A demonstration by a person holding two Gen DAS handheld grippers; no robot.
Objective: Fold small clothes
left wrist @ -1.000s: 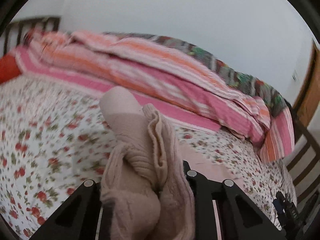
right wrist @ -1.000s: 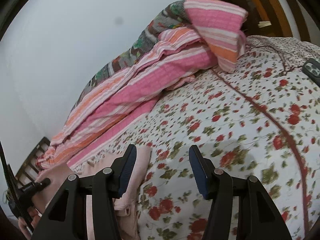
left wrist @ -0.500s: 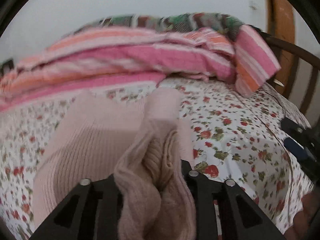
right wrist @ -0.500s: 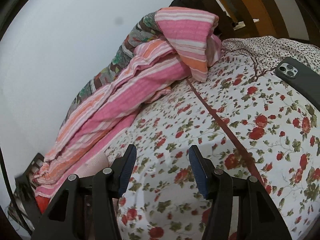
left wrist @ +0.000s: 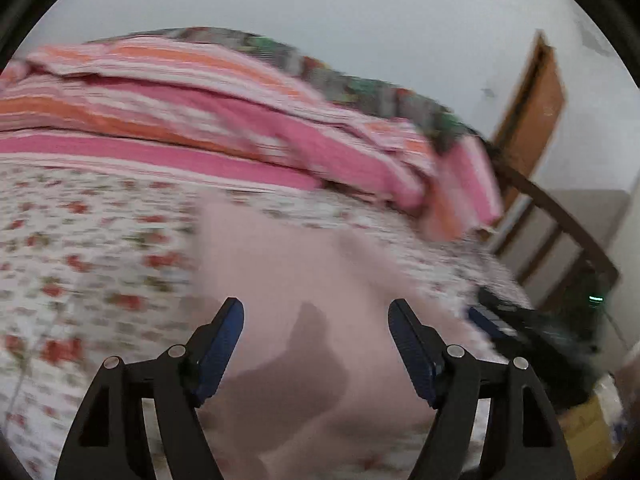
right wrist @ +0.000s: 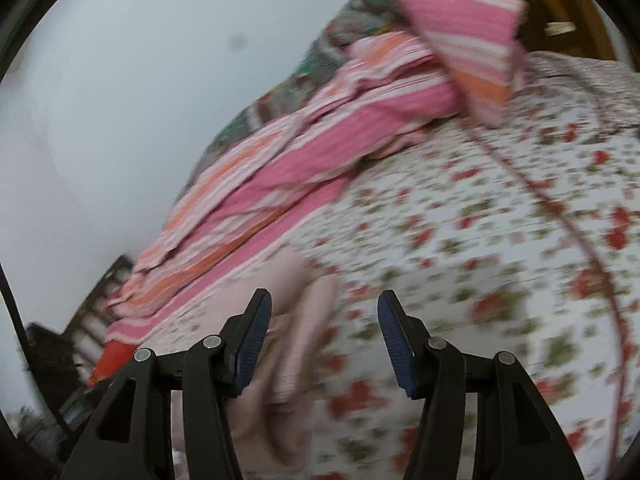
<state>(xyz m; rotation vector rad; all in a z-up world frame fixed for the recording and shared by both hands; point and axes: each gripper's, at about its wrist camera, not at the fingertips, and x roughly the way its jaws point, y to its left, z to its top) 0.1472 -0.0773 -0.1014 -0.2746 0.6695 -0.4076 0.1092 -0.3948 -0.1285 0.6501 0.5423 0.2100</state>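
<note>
Both the left gripper (left wrist: 316,338) and right gripper (right wrist: 324,334) stand agape and empty above the pale pink knitted garment (left wrist: 304,280) lying on the floral bedsheet (left wrist: 80,248); an unpinned fold may spring loose

A: Left gripper (left wrist: 316,322) — what is it doing?

B: It is standing with its jaws spread wide, blue pads (left wrist: 224,338) facing each other, nothing lying between them. Its frame is blurred.

A: And the right gripper (right wrist: 324,316)?

B: It is also gaping, fingers (right wrist: 394,334) parted, with nothing pinched between the tips. In the left wrist view its dark body is showing, blurred, off to the right of the left fingers.
</note>
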